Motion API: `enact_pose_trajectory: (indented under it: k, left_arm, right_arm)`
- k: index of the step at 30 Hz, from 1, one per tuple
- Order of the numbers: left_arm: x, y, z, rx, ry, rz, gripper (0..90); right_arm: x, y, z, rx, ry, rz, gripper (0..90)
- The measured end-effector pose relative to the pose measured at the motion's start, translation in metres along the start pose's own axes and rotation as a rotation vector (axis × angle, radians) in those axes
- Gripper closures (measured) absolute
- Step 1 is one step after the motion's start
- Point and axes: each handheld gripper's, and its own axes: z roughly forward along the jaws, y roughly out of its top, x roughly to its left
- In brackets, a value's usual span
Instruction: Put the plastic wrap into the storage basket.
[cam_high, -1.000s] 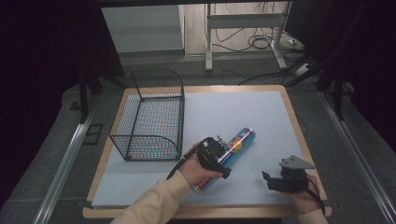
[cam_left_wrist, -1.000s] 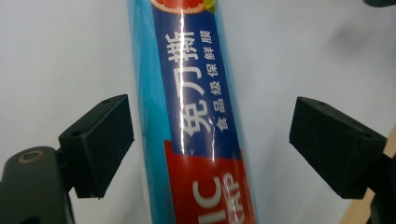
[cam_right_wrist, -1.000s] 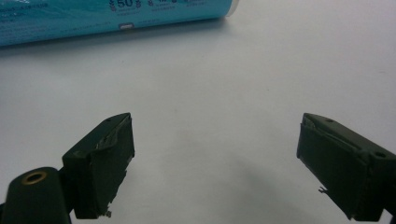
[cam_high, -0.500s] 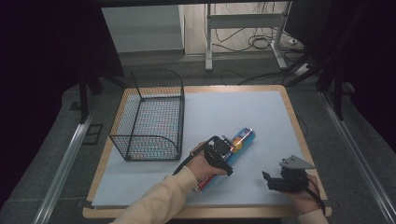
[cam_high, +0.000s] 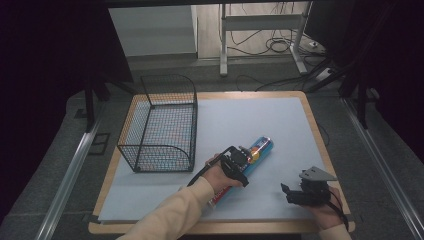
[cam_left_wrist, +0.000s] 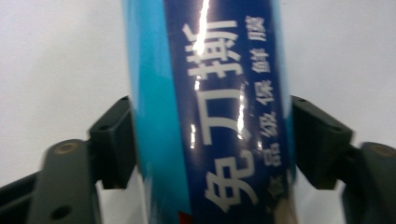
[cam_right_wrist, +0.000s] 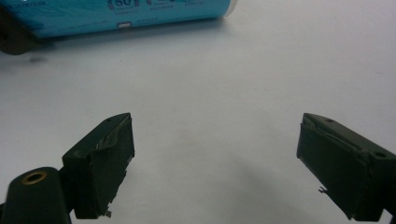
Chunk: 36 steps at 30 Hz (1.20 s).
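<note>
I see a light blue mat (cam_high: 240, 120) w/ a black wire basket (cam_high: 160, 125) at its left. My left gripper (cam_high: 241, 159) has just been closing; its jaws now clamp the blue cling-film tube (cam_left_wrist: 210, 116), lying diagonally near the mat's middle. My right gripper (cam_right_wrist: 215, 163), jaws wide apart on nothing, rests nearby.

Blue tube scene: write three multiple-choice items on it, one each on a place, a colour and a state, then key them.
1. Where does the wire basket stand?
A. left of the blue tube
B. right of it
C. on it

2. What colour is the mat?
A. red
B. light blue
C. green

3. How is the left tool?
A. wide open, holding nothing
B. shut on the blue tube
C. inside the basket

Key: 1 A, the high view shows the basket to the tube's left. 2 B, the mat is pale blue. 3 B, both pads press the tube's sides.
</note>
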Motion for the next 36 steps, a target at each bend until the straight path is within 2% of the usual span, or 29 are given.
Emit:
enact_pose_trajectory:
  k: [7, 11, 13, 17, 20, 36]
  left_arm:
    - [0.01, 0.0, -0.002, 0.007, -0.06, -0.033, 30.7]
    - [0.012, 0.0, -0.006, 0.009, -0.054, -0.018, 31.1]
    - [0.015, 0.0, -0.01, 0.005, -0.065, -0.018, 31.1]
    - [0.016, 0.001, -0.02, 0.002, -0.054, -0.001, 31.2]
    - [0.018, -0.001, -0.024, -0.003, -0.068, -0.003, 31.3]
    - [0.021, -0.001, -0.042, -0.063, -0.05, 0.016, 31.5]
  right_arm:
    - [-0.001, 0.0, 0.0, 0.002, -0.004, 0.006, 11.5]
    - [-0.001, 0.0, -0.001, 0.0, -0.004, 0.006, 11.5]
    - [-0.001, 0.0, 0.0, 0.0, -0.004, 0.006, 11.6]
    - [-0.001, 0.0, -0.001, -0.003, -0.006, 0.005, 11.6]
    - [-0.001, 0.001, -0.001, -0.005, -0.008, 0.004, 11.6]
    - [-0.001, 0.0, -0.001, -0.004, -0.009, 0.005, 11.6]
